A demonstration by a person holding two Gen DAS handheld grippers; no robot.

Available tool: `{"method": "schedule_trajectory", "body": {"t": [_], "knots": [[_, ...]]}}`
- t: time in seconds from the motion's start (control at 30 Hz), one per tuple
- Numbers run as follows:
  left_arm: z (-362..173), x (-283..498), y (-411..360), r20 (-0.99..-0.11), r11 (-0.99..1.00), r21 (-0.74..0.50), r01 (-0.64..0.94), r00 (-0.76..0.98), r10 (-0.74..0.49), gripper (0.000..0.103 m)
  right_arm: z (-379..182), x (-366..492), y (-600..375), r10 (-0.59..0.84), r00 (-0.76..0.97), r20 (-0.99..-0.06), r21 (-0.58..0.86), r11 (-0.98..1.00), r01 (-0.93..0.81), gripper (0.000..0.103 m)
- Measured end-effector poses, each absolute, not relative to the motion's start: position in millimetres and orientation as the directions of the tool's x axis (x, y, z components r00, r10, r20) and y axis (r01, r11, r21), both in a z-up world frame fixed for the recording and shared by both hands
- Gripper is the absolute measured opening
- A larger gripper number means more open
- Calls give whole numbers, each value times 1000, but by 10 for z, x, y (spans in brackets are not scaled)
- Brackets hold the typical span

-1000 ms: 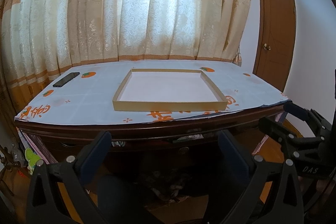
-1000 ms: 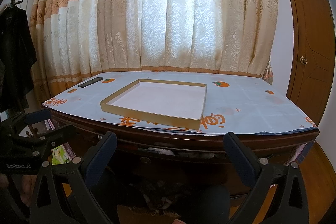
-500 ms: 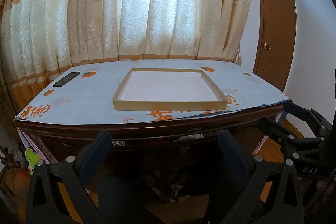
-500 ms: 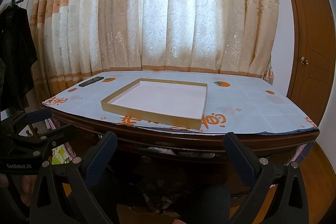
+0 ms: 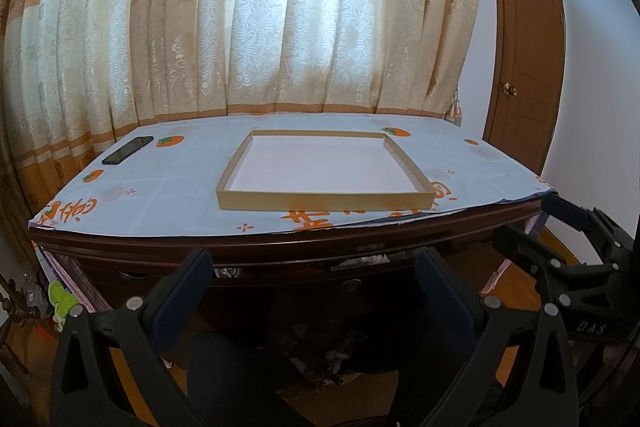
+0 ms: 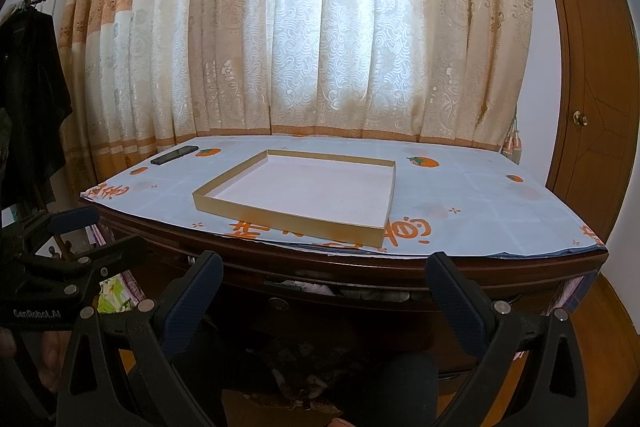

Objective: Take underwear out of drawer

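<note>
A dark wooden drawer [image 5: 304, 287] [image 6: 340, 311] sits under the table's front edge, open by a narrow gap. Pale folded cloth [image 5: 370, 259] [image 6: 316, 287] peeks out of that gap; I cannot tell what garment it is. A small round knob [image 5: 351, 285] [image 6: 279, 303] marks the drawer front. My left gripper [image 5: 316, 263] hangs open in front of the drawer, apart from it. My right gripper [image 6: 326, 267] is also open, with nothing between its fingers. Each gripper shows in the other's view, the right gripper [image 5: 524, 219] at the right edge and the left gripper [image 6: 116, 231] at the left edge.
On the table's printed cloth [image 5: 160, 195] lies a shallow cardboard tray [image 5: 324, 201] [image 6: 288, 221] and, far left, a black phone [image 5: 128, 150] [image 6: 175, 155]. Curtains hang behind. A wooden door [image 5: 524, 67] is at the right, dark clothes [image 6: 28, 99] at the left, a person's dark-clad knee [image 5: 224, 367] below.
</note>
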State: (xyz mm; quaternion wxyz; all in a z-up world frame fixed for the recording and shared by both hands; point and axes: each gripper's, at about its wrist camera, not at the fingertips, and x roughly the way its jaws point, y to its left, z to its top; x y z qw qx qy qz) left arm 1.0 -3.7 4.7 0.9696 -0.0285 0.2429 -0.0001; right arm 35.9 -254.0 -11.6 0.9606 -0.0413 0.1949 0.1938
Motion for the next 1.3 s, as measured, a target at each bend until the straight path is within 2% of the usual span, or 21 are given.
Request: {"method": "schedule_trajectory", "body": {"t": [0.63,1.0,1.2,1.3], "knots": [[30,1,-12,-472,998,-56,-13,881,-15,103,-118,321,-2511,358,849,-388,-19,918,-395,102],[-127,65,105,-500,995,-92,-23,866,-26,103,-219,391,-2496,323,886,-332,-92,924,-371,102],[-260,162,140,-526,994,-99,-38,850,-19,103,-386,523,-2518,427,852,-304,-66,882,-466,102],[-328,223,160,-543,993,-109,-44,839,-23,103,-514,642,-2486,429,847,-314,-71,879,-472,102]]}}
